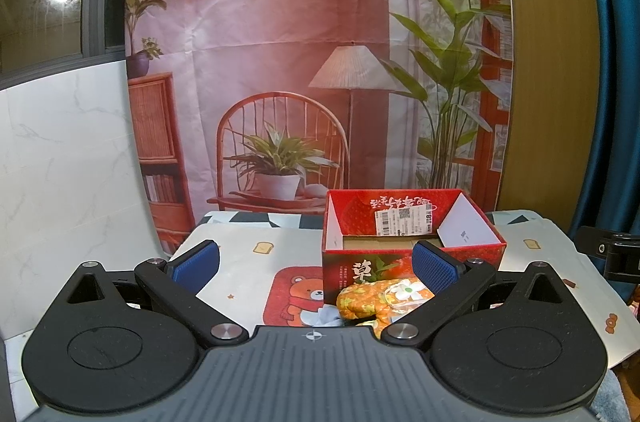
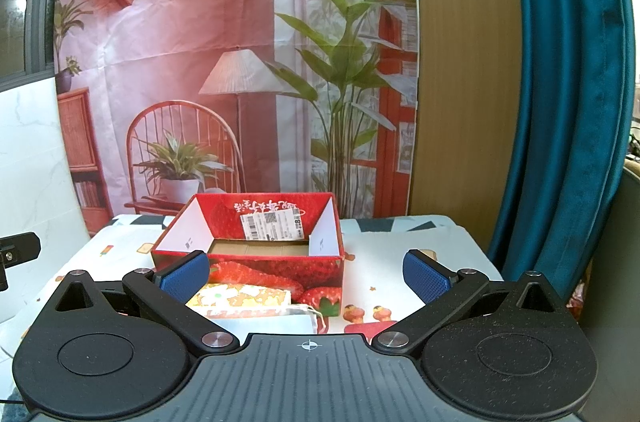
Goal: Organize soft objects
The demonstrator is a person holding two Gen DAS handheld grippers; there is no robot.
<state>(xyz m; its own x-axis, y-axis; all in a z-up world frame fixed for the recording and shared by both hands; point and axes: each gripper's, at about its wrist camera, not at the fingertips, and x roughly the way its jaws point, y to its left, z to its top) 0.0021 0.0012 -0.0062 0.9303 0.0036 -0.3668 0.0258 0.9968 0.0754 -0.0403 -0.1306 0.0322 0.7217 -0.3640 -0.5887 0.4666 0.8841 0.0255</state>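
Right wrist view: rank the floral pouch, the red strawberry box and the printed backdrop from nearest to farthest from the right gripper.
1. Floral pouch: on the tablecloth just ahead of the open right gripper, toward its left jaw.
2. Red strawberry box: directly behind the pouch, open top, centre-left.
3. Printed backdrop: hanging beyond the table's far edge.

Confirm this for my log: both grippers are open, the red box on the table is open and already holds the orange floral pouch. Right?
Not quite. The pouch is not in the box; it lies on the table against the box's near side, as the left wrist view shows. The box interior shows only bare cardboard. The rest stands: left gripper and right gripper are open, and the box is open.
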